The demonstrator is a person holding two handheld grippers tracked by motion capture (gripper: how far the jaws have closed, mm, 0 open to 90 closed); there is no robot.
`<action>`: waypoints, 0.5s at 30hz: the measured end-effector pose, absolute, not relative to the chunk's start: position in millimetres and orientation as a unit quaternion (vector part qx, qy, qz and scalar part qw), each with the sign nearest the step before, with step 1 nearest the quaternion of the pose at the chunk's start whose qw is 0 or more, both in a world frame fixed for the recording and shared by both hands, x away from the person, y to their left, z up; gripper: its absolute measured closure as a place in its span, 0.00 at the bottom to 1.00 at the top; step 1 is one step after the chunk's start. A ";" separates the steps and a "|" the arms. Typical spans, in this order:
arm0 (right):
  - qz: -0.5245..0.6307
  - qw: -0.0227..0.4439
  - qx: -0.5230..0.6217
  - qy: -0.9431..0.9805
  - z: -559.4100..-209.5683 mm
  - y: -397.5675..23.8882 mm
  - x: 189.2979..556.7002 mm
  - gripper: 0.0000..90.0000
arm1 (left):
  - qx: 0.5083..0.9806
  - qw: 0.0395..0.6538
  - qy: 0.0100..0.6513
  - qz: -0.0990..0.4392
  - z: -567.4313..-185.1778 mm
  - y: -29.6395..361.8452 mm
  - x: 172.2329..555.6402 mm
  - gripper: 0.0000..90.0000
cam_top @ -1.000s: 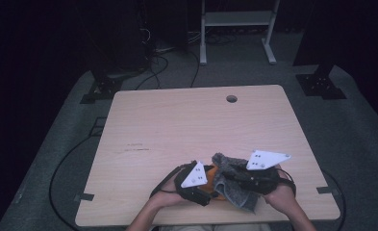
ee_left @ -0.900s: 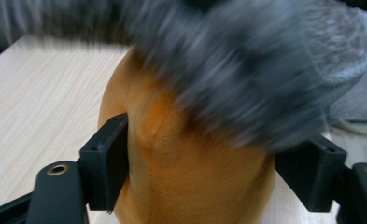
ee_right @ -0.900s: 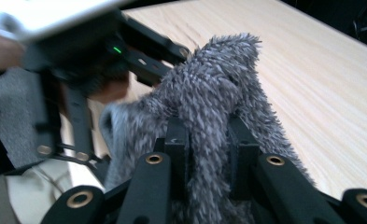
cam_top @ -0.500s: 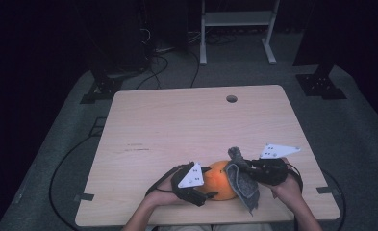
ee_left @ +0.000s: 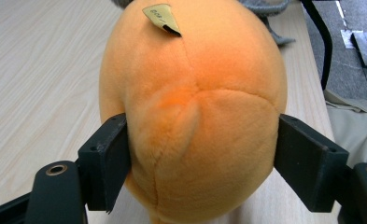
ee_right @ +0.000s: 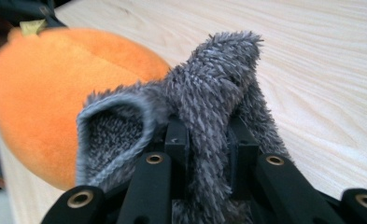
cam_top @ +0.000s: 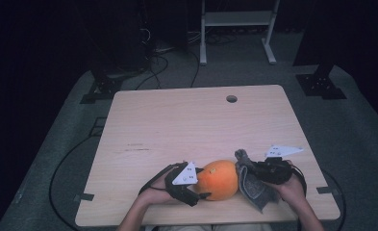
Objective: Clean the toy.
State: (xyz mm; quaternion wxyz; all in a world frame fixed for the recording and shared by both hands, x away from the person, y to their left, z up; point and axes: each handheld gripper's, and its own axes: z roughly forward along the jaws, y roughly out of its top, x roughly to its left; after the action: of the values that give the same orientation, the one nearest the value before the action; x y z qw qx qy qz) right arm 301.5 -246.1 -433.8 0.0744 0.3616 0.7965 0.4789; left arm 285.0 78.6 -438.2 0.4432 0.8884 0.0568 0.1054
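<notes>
A round orange plush toy (cam_top: 219,179) lies near the front edge of the wooden table (cam_top: 177,125). My left gripper (cam_top: 201,184) is shut on it from the left, and its pads (ee_left: 107,158) press into both sides of the plush (ee_left: 195,93). A small tan tag (ee_left: 161,18) sticks out at the far end of the plush. A grey fuzzy cloth (cam_top: 252,188) hangs just right of the plush, touching its side. My right gripper (cam_top: 254,172) is shut on a fold of this cloth (ee_right: 214,88), with the orange plush (ee_right: 45,107) close beside it.
A round cable hole (cam_top: 232,98) sits near the table's far edge. A white frame (cam_top: 234,29), dark stands and cables are on the floor beyond. Bare wood stretches across the table behind the toy.
The grey cloth covered the orange plush a second ago. My right gripper has pulled it off to the right and down, baring the plush. The left gripper has stayed put.
</notes>
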 end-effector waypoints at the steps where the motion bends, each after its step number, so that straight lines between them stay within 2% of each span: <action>1: 0.498 0.069 0.355 0.788 -428.1 -245.7 299.3 0.82 | 0.888 0.444 0.055 0.104 -438.4 78.2 285.0 0.26; 2: 0.540 0.053 0.329 0.773 -415.6 -240.0 293.6 0.82 | 0.889 0.443 0.054 0.103 -438.6 77.9 285.1 0.26; 5: 0.549 0.050 0.305 0.776 -410.7 -230.2 289.4 0.81 | 0.890 0.442 0.052 0.101 -438.9 78.4 285.0 0.26; 6: 0.517 0.065 0.301 0.798 -417.5 -222.6 290.4 0.81 | 0.892 0.438 0.048 0.101 -438.8 78.9 284.8 0.26; 7: 0.517 0.065 0.301 0.798 -417.5 -222.6 290.4 0.81 | 0.894 0.434 0.046 0.103 -439.3 78.9 284.5 0.26; 8: 0.521 0.045 0.318 0.791 -427.3 -227.5 296.7 0.81 | 0.894 0.433 0.047 0.106 -439.9 78.4 284.0 0.26; 15: 0.492 0.057 0.353 0.794 -435.2 -243.7 302.4 0.82 | 0.896 0.429 0.047 0.106 -440.1 79.2 284.2 0.26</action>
State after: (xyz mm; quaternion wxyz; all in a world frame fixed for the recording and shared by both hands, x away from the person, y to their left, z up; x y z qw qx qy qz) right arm 302.4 -243.7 -435.2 0.0572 0.3531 0.7936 0.4921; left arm 284.2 79.2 -440.1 0.4290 0.8958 0.0475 0.1060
